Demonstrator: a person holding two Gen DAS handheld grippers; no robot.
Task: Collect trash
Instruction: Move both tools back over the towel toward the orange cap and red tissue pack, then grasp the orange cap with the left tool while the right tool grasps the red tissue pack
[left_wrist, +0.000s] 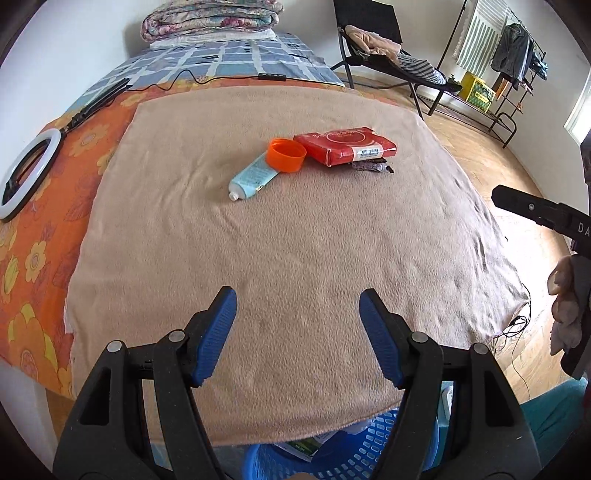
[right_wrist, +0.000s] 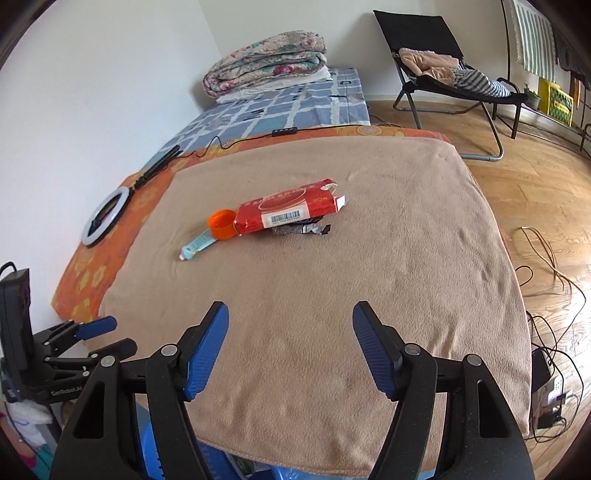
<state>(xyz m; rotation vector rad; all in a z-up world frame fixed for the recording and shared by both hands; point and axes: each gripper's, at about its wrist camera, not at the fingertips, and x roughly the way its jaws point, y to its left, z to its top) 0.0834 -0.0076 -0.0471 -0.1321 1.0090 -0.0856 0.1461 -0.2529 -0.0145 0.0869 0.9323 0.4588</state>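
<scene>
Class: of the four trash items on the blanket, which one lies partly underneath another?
The dark wrapper: only it is tucked under the red packet.

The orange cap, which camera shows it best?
The left wrist view. There the orange cap lies nearer the middle, and you look into its open hollow as it rests on the blue tube. The right wrist view shows the cap smaller and more from the side, tucked against the red packet.

Both wrist views look steeply down, sharing the blanket (left_wrist: 295, 240).
</scene>
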